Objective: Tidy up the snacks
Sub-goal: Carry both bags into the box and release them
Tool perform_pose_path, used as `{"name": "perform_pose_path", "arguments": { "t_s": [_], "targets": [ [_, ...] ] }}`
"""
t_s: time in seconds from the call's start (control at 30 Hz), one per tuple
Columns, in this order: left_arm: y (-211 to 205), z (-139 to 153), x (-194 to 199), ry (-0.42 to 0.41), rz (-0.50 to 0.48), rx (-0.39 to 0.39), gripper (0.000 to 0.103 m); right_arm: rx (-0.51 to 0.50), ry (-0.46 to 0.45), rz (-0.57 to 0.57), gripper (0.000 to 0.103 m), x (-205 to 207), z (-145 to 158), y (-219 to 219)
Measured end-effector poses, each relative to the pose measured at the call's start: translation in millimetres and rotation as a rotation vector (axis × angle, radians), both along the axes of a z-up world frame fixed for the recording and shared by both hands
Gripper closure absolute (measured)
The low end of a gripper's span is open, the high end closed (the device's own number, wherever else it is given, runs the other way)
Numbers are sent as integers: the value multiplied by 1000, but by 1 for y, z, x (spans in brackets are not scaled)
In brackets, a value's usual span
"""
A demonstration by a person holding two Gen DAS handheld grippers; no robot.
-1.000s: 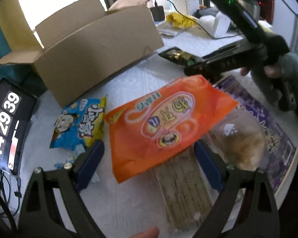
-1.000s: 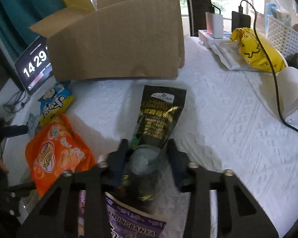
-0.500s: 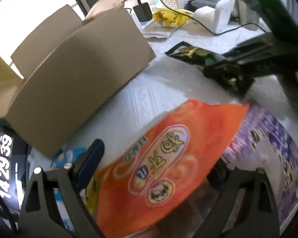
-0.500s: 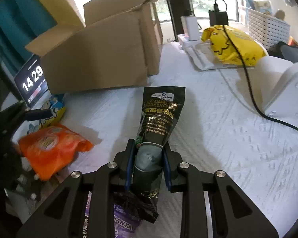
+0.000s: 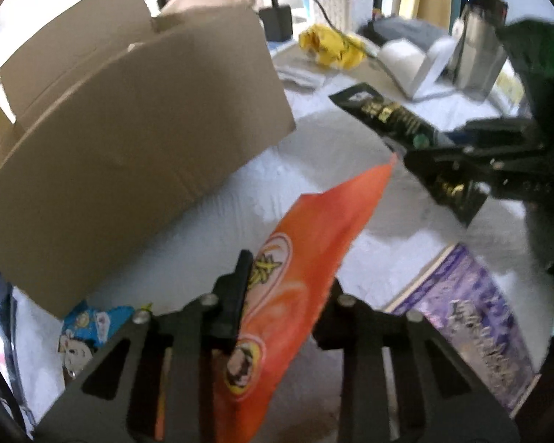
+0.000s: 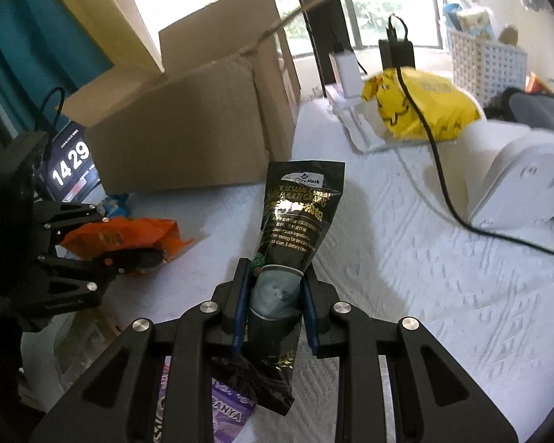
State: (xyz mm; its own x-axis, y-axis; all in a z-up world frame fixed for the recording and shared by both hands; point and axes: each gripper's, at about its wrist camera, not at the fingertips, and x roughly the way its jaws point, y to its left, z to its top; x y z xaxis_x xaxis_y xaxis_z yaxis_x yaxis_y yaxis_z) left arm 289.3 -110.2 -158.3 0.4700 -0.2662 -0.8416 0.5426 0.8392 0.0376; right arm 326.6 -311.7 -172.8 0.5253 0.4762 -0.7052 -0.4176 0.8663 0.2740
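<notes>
My left gripper [image 5: 284, 295] is shut on an orange snack bag [image 5: 306, 243]; the pads pinch its lower part and the bag stands on edge above the white tablecloth. The right wrist view shows the same orange bag [image 6: 129, 236] at the left, in that gripper. My right gripper [image 6: 275, 277] is shut on a black sesame cereal pouch [image 6: 299, 214], which sticks out forward and hangs clear of the table. An open cardboard box [image 5: 129, 140] stands behind both. A blue snack pack [image 5: 88, 328] lies by the box's near corner.
A purple snack pack [image 5: 472, 317] lies flat at the near right. A clock display [image 6: 72, 170] leans left of the box. A yellow bag [image 6: 421, 107], a white device [image 6: 520, 181], a black cable [image 6: 435, 170] and a white basket [image 6: 487, 62] crowd the back right.
The left gripper's jaws went from wide open around the orange bag to closed on it, and the bag turned on edge. The right gripper rose a little with the black pouch.
</notes>
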Motion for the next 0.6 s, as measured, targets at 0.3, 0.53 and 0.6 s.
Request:
{"name": "perform_pose_path", "arguments": {
  "t_s": [0.3,0.53,0.6],
  "targets": [
    [43,56,-26,-112,100,-161,75,-20,-84,15,76,-13,38,13],
    [80,97,-36,-229,197,-274,75,-34,-158,35,76,-16,72,32],
    [81,103,-28,-253,217,-298,75,-37,-182,40,76,-14,81,39]
  ]
}}
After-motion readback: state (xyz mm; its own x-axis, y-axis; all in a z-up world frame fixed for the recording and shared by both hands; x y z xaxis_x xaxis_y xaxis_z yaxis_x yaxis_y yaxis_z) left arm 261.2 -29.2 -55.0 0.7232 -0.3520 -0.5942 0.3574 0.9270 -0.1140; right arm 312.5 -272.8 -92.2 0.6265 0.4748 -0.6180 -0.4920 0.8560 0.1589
